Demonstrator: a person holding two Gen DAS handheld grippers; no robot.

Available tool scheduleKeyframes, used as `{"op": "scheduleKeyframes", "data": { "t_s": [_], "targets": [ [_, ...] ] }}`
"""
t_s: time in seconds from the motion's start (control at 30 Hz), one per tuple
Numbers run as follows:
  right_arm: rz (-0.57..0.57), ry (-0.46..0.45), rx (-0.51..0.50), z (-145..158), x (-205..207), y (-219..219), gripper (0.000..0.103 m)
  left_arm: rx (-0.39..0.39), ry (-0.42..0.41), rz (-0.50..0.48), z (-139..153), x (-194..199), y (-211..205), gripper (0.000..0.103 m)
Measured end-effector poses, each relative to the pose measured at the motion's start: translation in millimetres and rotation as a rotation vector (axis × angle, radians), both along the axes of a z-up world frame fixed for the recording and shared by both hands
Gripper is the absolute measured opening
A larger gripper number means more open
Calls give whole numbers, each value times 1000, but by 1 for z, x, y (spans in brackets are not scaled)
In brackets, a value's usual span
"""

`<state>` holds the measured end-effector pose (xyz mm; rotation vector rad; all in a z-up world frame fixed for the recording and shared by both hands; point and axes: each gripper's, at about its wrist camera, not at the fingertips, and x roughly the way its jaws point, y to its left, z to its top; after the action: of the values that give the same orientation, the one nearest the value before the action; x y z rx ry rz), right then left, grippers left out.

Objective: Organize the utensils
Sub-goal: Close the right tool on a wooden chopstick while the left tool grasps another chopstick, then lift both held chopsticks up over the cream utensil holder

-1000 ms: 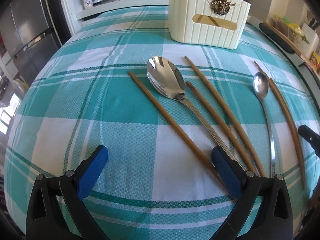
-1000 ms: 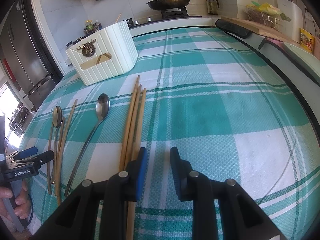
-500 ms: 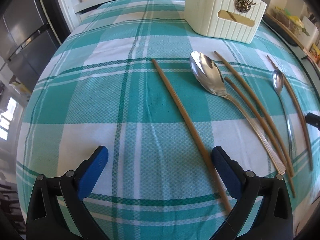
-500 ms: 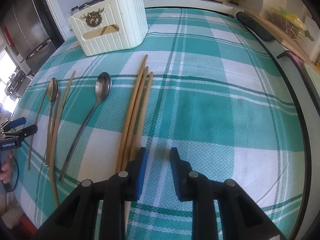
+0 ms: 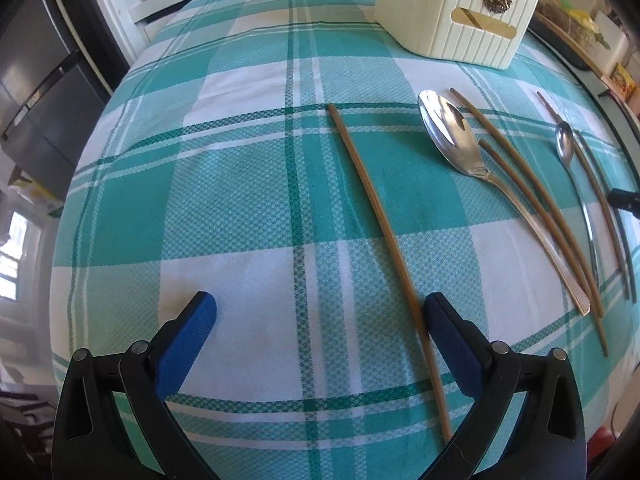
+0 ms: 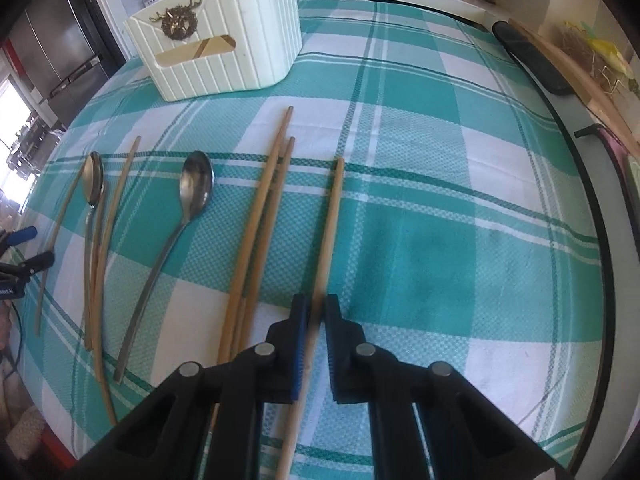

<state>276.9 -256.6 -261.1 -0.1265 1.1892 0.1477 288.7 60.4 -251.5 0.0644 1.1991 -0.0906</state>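
Wooden chopsticks and metal spoons lie on a teal checked tablecloth (image 5: 248, 184). My right gripper (image 6: 316, 314) is nearly shut around one chopstick (image 6: 330, 232), which runs between its jaws, apart from two other chopsticks (image 6: 260, 220) on its left. A slim spoon (image 6: 192, 196) lies further left. My left gripper (image 5: 320, 320) is open; a single chopstick (image 5: 376, 216) lies along its right fingertip (image 5: 440, 320). A large spoon (image 5: 452, 136) and two more chopsticks (image 5: 528, 200) lie to the right. A cream utensil holder (image 5: 452, 12) stands at the back, also in the right wrist view (image 6: 224, 36).
The large spoon (image 6: 93, 178) and curved chopsticks (image 6: 108, 236) lie at the left in the right wrist view, near the other gripper (image 6: 24, 252). The table edge (image 6: 580, 184) runs along the right. A fridge (image 5: 40, 80) stands beyond the left edge.
The right gripper has closed around one chopstick, which now lies shifted right, apart from the other two. The left gripper has moved left, so the utensils sit further right in its view.
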Motion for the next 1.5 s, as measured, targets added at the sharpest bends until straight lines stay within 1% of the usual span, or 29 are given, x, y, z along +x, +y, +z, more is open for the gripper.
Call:
{"op": "scheduleKeyframes", "data": {
  "t_s": [0.03,0.1,0.2,0.3,0.37,0.4,0.43,0.47,0.5,0.53,0.57,0.6,0.7,0.73,0.8,0.87,0.97,1.03,1.1,1.2,1.27,1.33,1.43,1.5],
  "targets": [
    [9,6,-30,0,-1,1,8,-14,-2,-12,-1,0,2,103],
    [22,11,-42,0,-2,0,11,-8,-9,-54,-1,1,0,103],
    [37,25,-34,0,1,-2,12,-8,43,-90,-1,13,0,103],
    [40,49,-22,1,10,-3,14,1,103,-78,0,36,-1,103],
    [39,49,-15,2,22,-3,14,10,126,-79,0,51,-6,99],
    [38,51,-13,1,30,-2,14,7,126,-85,2,60,-9,93],
    [31,40,-6,1,38,-2,14,10,124,-89,4,69,-12,82],
    [25,32,9,1,46,-1,14,0,119,-91,7,76,-15,76],
    [17,29,22,0,55,-1,13,-6,113,-85,10,83,-17,57],
    [8,20,35,1,63,0,7,2,102,-73,13,89,-19,32],
    [1,18,39,0,70,1,7,-7,101,-68,14,94,-20,23],
    [-5,11,48,0,76,2,6,-18,99,-63,15,98,-21,9],
    [-42,-9,85,2,86,1,6,-63,73,-47,18,100,-18,4],
    [-47,-33,98,7,85,0,6,-88,51,-41,23,97,-15,3],
    [-39,-103,125,27,76,2,6,-144,-11,-32,40,87,-6,3],
    [-11,-184,145,54,62,4,6,-193,-86,-32,67,75,3,3],
    [41,-304,151,100,31,7,6,-255,-215,-61,114,46,14,3],
    [73,-369,167,128,10,8,6,-293,-292,-86,144,29,21,3],
    [90,-420,181,150,-8,9,6,-314,-360,-113,170,14,23,3],
    [99,-490,183,178,-25,12,6,-326,-451,-138,204,-1,23,3],
    [96,-536,182,193,-29,16,6,-354,-506,-137,224,-6,22,3],
    [92,-585,192,209,-30,20,6,-392,-562,-130,245,-2,22,3],
    [92,-649,189,233,-15,32,6,-406,-661,-109,282,12,17,3],
    [94,-680,203,250,2,42,6,-454,-706,-83,307,27,15,3]
  ]
}}
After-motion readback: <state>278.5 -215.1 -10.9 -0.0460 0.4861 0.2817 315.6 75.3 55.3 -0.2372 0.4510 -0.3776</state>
